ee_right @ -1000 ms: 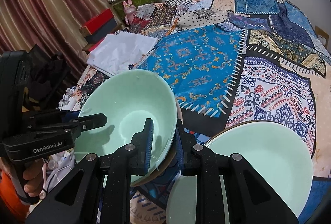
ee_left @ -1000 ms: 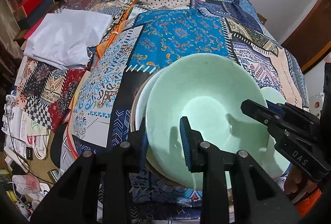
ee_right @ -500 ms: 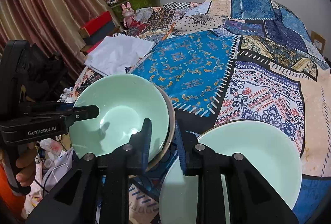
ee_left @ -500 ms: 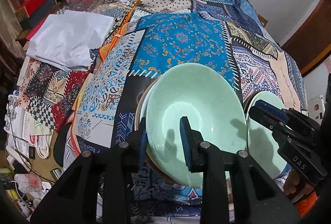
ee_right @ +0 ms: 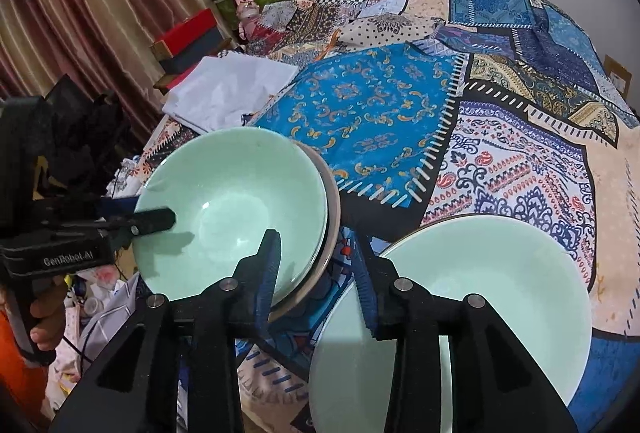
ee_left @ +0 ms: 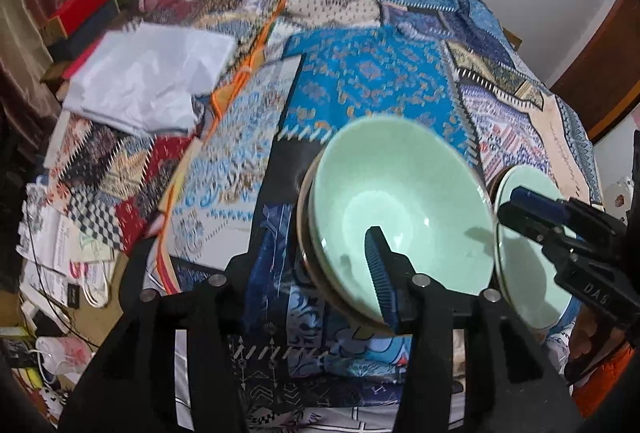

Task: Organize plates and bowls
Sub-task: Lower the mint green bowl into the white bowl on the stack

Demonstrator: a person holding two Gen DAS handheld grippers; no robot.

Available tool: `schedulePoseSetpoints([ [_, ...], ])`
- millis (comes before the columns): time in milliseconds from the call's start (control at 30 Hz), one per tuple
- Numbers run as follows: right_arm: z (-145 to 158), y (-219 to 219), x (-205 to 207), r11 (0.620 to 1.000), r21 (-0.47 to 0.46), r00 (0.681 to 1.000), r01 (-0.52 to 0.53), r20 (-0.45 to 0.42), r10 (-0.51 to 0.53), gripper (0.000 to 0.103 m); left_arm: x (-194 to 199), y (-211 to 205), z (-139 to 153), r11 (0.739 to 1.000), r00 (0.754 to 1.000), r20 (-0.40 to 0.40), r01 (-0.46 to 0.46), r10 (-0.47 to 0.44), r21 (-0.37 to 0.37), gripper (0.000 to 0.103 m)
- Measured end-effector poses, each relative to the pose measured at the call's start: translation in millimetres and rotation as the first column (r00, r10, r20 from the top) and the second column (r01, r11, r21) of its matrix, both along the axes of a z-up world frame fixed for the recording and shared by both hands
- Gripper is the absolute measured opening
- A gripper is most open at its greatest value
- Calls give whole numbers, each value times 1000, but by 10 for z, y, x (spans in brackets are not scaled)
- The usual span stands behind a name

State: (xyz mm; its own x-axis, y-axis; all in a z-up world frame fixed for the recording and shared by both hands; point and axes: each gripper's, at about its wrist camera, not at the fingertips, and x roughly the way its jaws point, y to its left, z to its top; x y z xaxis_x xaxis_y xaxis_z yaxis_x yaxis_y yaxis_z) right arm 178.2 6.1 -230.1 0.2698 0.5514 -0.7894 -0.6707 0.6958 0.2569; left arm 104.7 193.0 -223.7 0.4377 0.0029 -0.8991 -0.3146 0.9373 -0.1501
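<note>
A pale green bowl (ee_left: 400, 201) (ee_right: 232, 201) sits level on top of a stack with a brown-rimmed plate (ee_right: 332, 205) under it, on the patchwork cloth. My left gripper (ee_left: 260, 239) (ee_right: 160, 213) straddles its near left rim; the jaws are opening and no longer press on it. My right gripper (ee_right: 316, 237) (ee_left: 514, 205) straddles the right rim of the same stack, one finger inside the bowl. Its jaws are opening too, clear of the rim. A second pale green dish (ee_right: 500, 273) (ee_left: 524, 273) lies just to the right.
The patchwork cloth (ee_right: 380, 105) stretches away behind the dishes. A folded white cloth (ee_left: 148, 81) lies at its left edge. Beyond it are red boxes (ee_right: 188, 33) and a curtain. Loose clutter and cables (ee_left: 60, 273) cover the floor at left.
The green bowl came down from a tilted hold and settled level on the stack. Both grippers' jaws have since spread apart and let go of its rim.
</note>
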Motion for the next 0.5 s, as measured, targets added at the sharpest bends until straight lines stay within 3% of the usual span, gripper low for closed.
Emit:
schedulePoseSetpoints([
  [133, -86, 81, 0, 1000, -27, 1000, -15, -15, 15, 33, -16, 31, -197, 998, 1000, -29, 6, -7, -63, 48],
  [500, -268, 265, 8, 997, -69, 998, -39, -54, 35, 34, -4, 48, -409, 992, 1000, -22, 5, -8, -127, 51],
])
